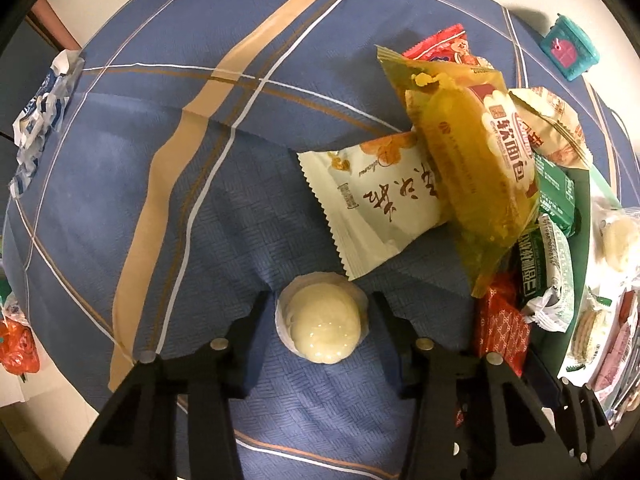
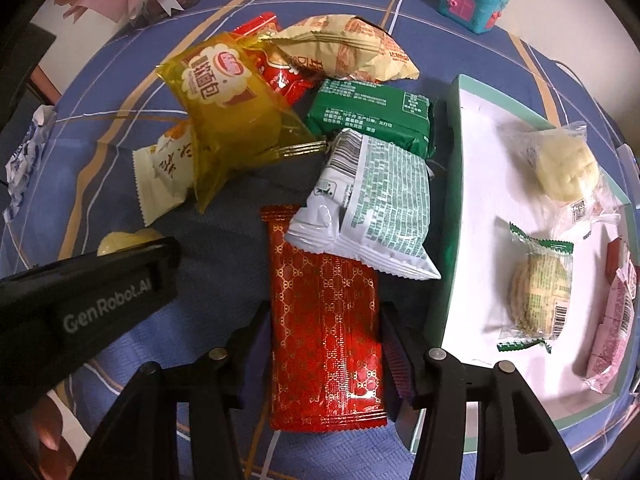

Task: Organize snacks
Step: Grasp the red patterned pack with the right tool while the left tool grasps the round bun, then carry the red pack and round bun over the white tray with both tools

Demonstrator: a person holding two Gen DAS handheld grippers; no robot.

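A round pale pastry (image 1: 322, 322) in clear wrap lies on the blue cloth between the fingers of my left gripper (image 1: 320, 308), which is open around it. My right gripper (image 2: 322, 320) is open around a red gold-patterned packet (image 2: 324, 328) lying flat on the cloth. Behind it is a pile of snacks: a white-green packet (image 2: 368, 208), a green packet (image 2: 372, 114), a yellow bread bag (image 2: 232, 112) and a cream packet (image 2: 168, 168). The left gripper's body (image 2: 80, 300) shows at the left of the right wrist view.
A shallow white box with a green rim (image 2: 448, 216) stands to the right and holds a pale bun, a round cracker pack (image 2: 540, 292) and pink packets. A teal toy box (image 2: 474, 2) stands at the back. A crumpled blue-white wrapper (image 1: 40, 112) lies at the far left.
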